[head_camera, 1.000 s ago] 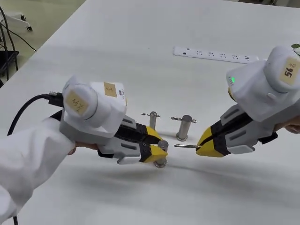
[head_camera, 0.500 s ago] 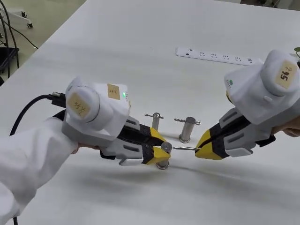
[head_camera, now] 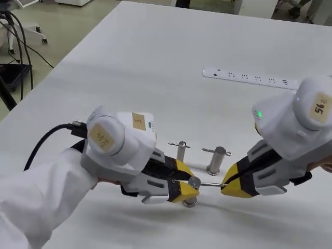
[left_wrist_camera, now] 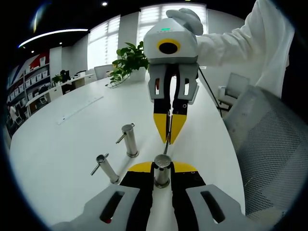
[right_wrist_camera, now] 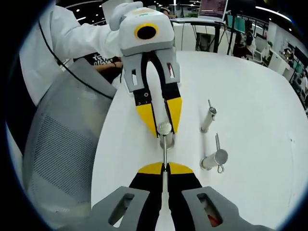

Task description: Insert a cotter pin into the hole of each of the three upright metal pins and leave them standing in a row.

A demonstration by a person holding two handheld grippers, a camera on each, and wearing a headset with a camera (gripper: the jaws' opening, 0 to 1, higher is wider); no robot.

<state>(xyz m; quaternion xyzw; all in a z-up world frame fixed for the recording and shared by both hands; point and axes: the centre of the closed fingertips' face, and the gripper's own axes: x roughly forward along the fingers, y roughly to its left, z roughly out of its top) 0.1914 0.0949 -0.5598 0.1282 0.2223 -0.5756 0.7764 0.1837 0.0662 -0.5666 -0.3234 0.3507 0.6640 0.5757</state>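
Claws meet at the near pin (head_camera: 193,183), which stands upright on the table (head_camera: 155,78). The left claw (head_camera: 187,191) is clamped on this pin's shaft from its left side, one yellow tip on either side. In the left gripper view the pin rises straight up between those tips. The right claw (head_camera: 228,187) sits just to the right of the near pin, pinched together on a cotter pin (head_camera: 210,184). The cotter pin lies level and points at the pin's top. Its free end reaches the pin's head, but I cannot tell whether it has entered the hole. Two far pins (head_camera: 181,150) stand just behind the near pin, side by side and apart from it, each with a cotter pin through its top. A power strip (head_camera: 251,79) lies well beyond the near pin.
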